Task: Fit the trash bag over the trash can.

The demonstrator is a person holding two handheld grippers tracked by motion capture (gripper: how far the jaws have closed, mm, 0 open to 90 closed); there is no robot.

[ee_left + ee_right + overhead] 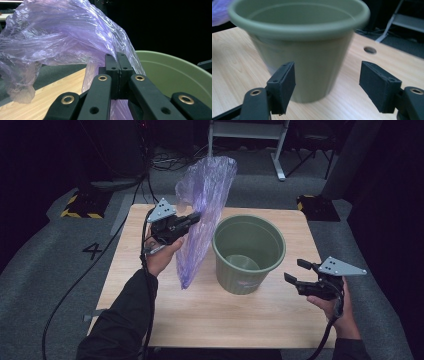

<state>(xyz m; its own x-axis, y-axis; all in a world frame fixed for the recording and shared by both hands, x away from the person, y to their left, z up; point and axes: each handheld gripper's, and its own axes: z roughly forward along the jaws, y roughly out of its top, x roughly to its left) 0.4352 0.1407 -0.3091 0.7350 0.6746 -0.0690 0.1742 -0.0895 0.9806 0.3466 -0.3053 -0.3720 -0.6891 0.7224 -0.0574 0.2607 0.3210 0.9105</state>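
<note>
right gripper [295,271]: nearest thing to the person, hanging just over the desk [150,320] by its right edge. Jaws wide apart, nothing between them, pointing at the bucket from the side. In the right gripper view [325,85] the pot wall sits right in the gap but they're not touching it.

right hand [336,306]: wrapped round the handle, close to the near right corner.

left hand [161,255]: up off the desk over the left half, holding the other tool.

left gripper [196,218]: jaws squeezed together on the plastic; in the left gripper view [119,65] the two pads are flush with the film pinched between them.

purple bag [202,215]: thin, crinkly, see-through plastic, held in the air just left of the bucket. Top end flops above the gripper, bottom tail hangs down to about desk level, can't tell if it touches. All of it is outside the bucket.

green bucket [248,254]: upright, a bit right of the middle of the desk. Inside looks bare, just the bottom showing.

desk: light wood, with a round hole [370,50] in the top beyond the bucket, seen from the right gripper view.

far side: dark floor, cables [172,162] and a white frame [247,135] past the far edge.
</note>
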